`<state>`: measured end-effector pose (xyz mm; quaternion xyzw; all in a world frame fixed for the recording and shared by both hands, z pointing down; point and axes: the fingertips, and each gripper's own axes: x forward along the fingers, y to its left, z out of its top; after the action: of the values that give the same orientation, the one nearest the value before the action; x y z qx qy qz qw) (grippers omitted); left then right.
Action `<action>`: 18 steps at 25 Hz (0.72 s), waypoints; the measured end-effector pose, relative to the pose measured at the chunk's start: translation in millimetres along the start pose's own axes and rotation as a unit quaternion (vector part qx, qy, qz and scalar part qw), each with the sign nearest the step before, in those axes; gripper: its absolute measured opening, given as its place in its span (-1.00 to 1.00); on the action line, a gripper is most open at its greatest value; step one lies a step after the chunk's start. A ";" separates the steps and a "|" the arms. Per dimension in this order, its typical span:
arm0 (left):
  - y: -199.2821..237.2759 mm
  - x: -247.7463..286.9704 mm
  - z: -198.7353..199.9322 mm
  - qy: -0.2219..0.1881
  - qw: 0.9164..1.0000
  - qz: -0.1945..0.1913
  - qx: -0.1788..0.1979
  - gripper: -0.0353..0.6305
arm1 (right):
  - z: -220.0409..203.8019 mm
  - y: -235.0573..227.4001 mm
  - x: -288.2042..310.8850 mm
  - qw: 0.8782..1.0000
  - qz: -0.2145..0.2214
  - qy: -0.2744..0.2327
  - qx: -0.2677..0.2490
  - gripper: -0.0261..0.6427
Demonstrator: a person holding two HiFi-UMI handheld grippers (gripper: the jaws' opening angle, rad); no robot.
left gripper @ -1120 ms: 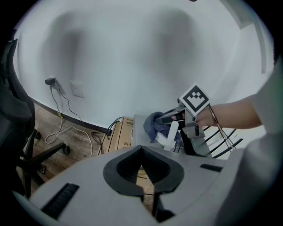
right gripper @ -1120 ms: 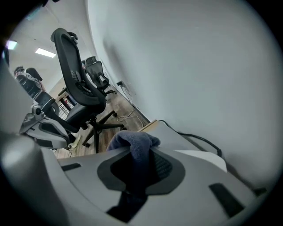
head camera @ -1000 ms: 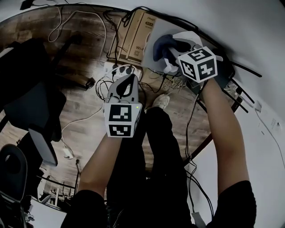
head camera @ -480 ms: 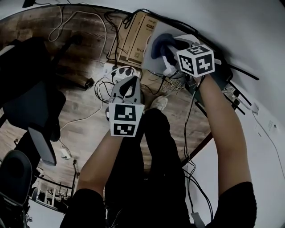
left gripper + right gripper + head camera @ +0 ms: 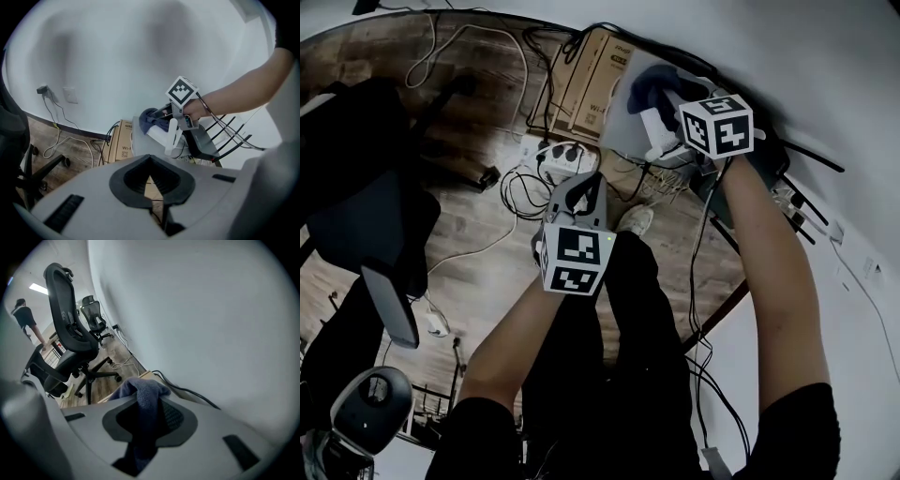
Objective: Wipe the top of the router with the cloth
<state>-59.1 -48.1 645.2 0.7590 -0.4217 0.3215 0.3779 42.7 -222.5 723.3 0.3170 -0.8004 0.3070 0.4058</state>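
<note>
The cloth (image 5: 140, 397), blue and rumpled, is pinched in my right hand-held gripper (image 5: 146, 404). Its jaws are closed down on the fabric, with one fold bunched beyond the tips and the rest trailing back between the pads. From the left gripper view, that bunch hangs over a pale slab (image 5: 139, 140) just past the right hand-held gripper's tips; I cannot tell whether it touches. The router (image 5: 202, 143), black with thin antennas fanned out, sits behind those tips, under my right wrist, apart from the cloth.

My left hand-held gripper (image 5: 150, 161) is lower and off to the left of the right one, over the wooden floor (image 5: 478, 234). Its jaws are together at the tips with nothing between them. A white power strip (image 5: 562, 159) and tangled cables lie on the floor just ahead of it. A cardboard box (image 5: 586, 80) stands beyond that, left of the cloth.
</note>
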 end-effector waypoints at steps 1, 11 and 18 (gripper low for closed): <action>-1.8 0.1 -0.5 0.000 1.000 -0.003 0.001 -0.91 | 0.1 -5.1 -1.1 1.000 -0.010 -0.005 -0.001 -0.76; 0.4 0.2 2.1 -0.004 1.000 -0.003 -0.002 -0.91 | -5.7 -57.2 -13.9 0.993 -0.080 -0.019 0.079 -0.76; 15.9 -2.3 7.7 -0.010 1.000 0.012 -0.015 -0.91 | -4.5 -84.3 -28.7 0.983 -0.151 -0.026 0.101 -0.76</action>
<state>-72.8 -59.4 644.2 0.7509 -0.4396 0.3121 0.3815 122.0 -263.2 720.9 0.4818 -0.7185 0.3126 0.3922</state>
